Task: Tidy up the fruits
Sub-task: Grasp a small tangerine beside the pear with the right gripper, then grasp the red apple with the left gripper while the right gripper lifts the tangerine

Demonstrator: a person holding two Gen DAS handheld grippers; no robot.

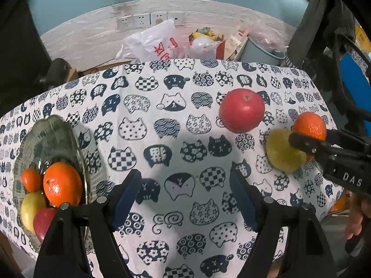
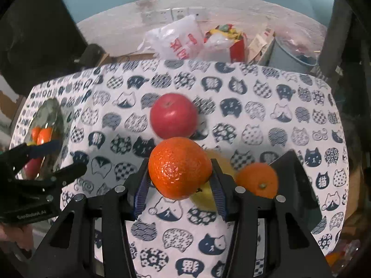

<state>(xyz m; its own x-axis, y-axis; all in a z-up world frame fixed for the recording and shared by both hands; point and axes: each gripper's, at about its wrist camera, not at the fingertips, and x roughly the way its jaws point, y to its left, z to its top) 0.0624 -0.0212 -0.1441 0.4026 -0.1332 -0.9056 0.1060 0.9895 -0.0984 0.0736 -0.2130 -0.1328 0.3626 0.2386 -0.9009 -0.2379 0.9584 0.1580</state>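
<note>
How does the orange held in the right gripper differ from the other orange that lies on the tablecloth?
The held orange is clamped between the right gripper's pads and lifted off the tablecloth, while the loose orange rests on the cloth. In the right wrist view the held orange looks bigger, though it is nearer the camera. The loose orange shows its stem end; the held orange shows only dimpled peel. Both are round and bright orange.

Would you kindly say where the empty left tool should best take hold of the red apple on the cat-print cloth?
Grip the round red apple across its widest middle, coming from above. Its stem dimple faces up, it stands clear of the other fruit, and the open left tool already points steeply down.
</note>
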